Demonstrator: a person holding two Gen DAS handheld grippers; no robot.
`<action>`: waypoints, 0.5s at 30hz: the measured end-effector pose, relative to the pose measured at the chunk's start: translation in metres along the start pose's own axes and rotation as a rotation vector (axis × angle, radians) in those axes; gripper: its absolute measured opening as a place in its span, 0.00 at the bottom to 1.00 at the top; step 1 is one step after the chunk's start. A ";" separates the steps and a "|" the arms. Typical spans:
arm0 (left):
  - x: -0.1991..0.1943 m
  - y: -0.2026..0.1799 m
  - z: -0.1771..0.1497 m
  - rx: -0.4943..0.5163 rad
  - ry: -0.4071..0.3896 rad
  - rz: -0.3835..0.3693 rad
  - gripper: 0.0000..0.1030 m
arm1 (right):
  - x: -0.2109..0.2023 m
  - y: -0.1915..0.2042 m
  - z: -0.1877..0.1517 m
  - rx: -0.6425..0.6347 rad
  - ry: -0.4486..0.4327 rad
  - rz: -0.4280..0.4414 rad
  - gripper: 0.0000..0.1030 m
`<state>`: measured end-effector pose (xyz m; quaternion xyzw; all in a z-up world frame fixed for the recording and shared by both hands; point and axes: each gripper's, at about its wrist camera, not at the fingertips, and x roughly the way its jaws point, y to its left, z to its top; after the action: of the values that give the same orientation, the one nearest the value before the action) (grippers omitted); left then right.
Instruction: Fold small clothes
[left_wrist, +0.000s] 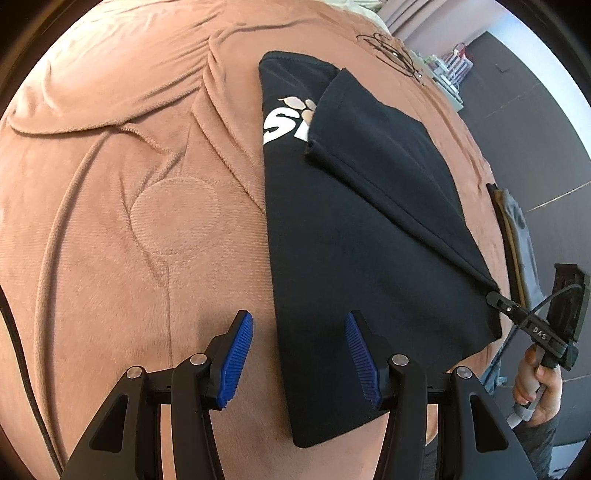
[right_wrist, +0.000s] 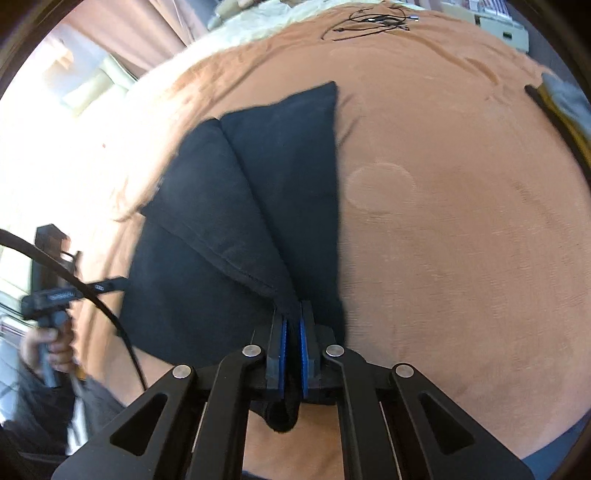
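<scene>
A black T-shirt (left_wrist: 351, 240) with a white and tan print lies on the brown blanket (left_wrist: 129, 221), one side folded over its middle. My left gripper (left_wrist: 299, 325) hangs open just above the shirt's near left edge; one blue pad (left_wrist: 236, 358) is over the blanket, the other over the cloth. My right gripper (right_wrist: 292, 314) is shut on the near corner of the folded flap of the black T-shirt (right_wrist: 221, 240), and cloth bunches between its pads. In the left wrist view the right gripper (left_wrist: 496, 297) pinches that corner at the right, with a hand (left_wrist: 535, 391) on its handle.
Black cables (left_wrist: 391, 51) lie coiled at the blanket's far end. A stack of folded clothes (left_wrist: 515, 229) sits at the bed's right edge. The dark floor (left_wrist: 535, 129) and a rack of items (left_wrist: 452, 70) lie beyond. Bare blanket (right_wrist: 461, 221) spreads to the shirt's right.
</scene>
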<state>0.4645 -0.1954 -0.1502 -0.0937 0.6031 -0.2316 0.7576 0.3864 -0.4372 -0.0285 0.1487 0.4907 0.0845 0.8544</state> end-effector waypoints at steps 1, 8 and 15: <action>0.000 0.001 0.001 -0.003 -0.002 -0.002 0.53 | 0.000 0.003 0.001 -0.017 0.001 -0.030 0.12; -0.008 0.013 0.008 -0.029 -0.037 -0.024 0.53 | -0.007 0.053 0.017 -0.179 -0.044 -0.095 0.64; -0.020 0.027 0.006 -0.065 -0.075 -0.045 0.53 | 0.031 0.105 0.031 -0.334 0.019 -0.102 0.70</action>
<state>0.4736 -0.1630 -0.1430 -0.1403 0.5791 -0.2250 0.7709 0.4287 -0.3345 -0.0034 -0.0213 0.4847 0.1231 0.8657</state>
